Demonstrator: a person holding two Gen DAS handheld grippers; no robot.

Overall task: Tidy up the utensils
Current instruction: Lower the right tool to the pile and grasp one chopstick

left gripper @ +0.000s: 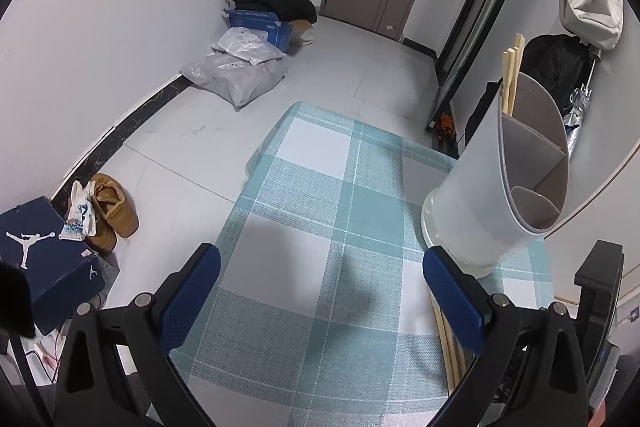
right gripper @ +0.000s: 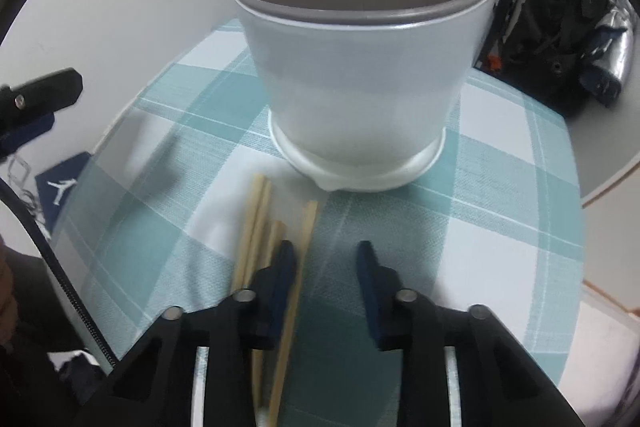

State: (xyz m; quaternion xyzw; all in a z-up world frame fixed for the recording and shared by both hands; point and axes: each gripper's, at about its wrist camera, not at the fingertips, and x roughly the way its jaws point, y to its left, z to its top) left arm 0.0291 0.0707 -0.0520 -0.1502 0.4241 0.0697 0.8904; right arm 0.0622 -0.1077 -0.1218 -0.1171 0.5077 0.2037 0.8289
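Jaws gaping wide on the left gripper (left gripper: 320,291), hovering over the checked tablecloth (left gripper: 320,187) | right gripper (right gripper: 326,263) standing partly open, gripping nothing | loose chopsticks (right gripper: 256,227) lying near, by its left finger | white utensil holder (right gripper: 356,67) sitting far behind them, chopsticks (left gripper: 512,75) poking from its far compartment.

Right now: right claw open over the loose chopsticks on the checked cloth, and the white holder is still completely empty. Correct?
Not quite. The holder isn't empty: the left wrist view shows chopsticks standing in its far compartment. The rest holds: the right claw is open over the loose chopsticks on the checked cloth.
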